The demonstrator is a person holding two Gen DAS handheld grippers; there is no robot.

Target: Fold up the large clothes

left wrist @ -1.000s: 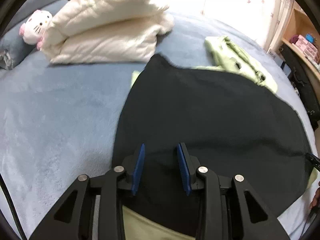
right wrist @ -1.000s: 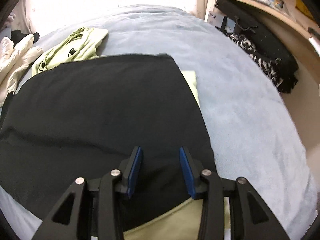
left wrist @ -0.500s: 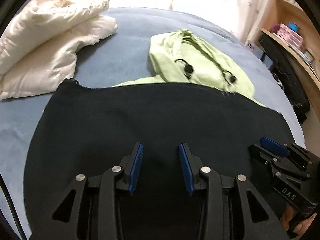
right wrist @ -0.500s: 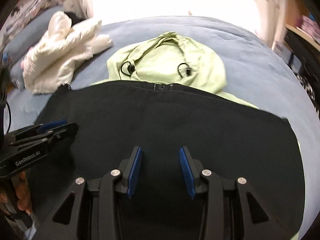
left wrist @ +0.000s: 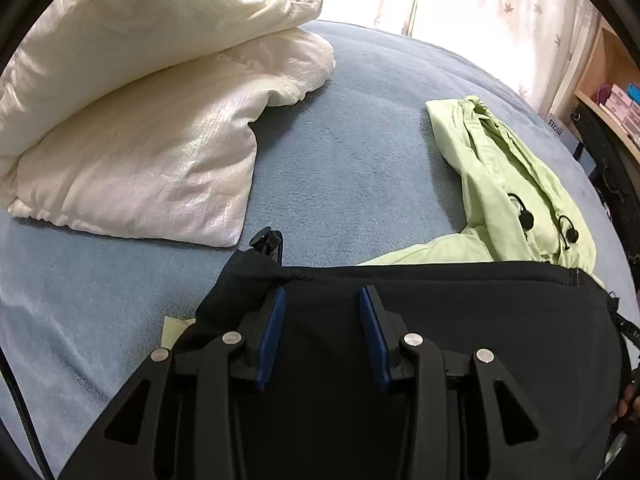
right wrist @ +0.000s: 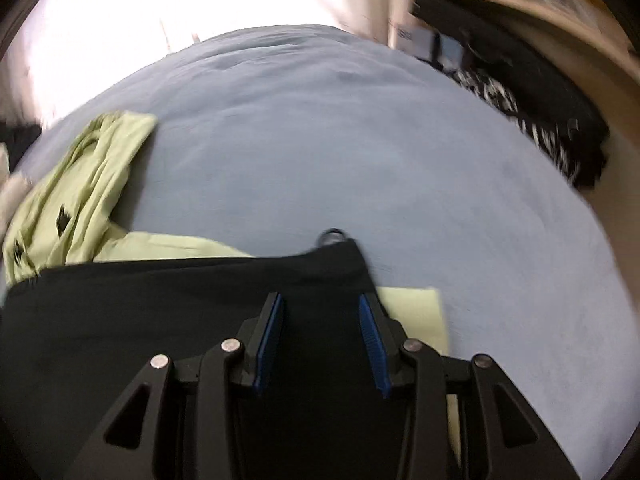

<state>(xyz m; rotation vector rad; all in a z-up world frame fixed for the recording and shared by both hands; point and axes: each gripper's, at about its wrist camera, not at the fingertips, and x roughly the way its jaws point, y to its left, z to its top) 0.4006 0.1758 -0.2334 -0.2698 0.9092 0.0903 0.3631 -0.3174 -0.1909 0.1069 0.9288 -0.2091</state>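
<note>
A black garment [left wrist: 440, 320] lies spread on the bed over a light green hooded jacket [left wrist: 500, 200], whose hood sticks out beyond it. My left gripper [left wrist: 320, 292] hovers open over the black garment's far left corner, where a small black toggle [left wrist: 266, 238] pokes out. In the blurred right wrist view, my right gripper [right wrist: 320, 298] stands open over the far right corner of the black garment [right wrist: 140, 312], with the green jacket [right wrist: 80, 184] to its left. Neither pair of blue pads grips any cloth.
A white quilted bundle [left wrist: 140, 128] lies at the far left on the blue bed cover [left wrist: 352, 140]. Wooden shelves [right wrist: 520, 0] and a black bag [right wrist: 560, 100] stand beyond the bed's right side. A person's fingers [left wrist: 625, 402] show at the right edge.
Half a second ago both grippers were over the middle of the black garment, each seeing the other. Since then the left has swung to its left corner and the right to its right corner.
</note>
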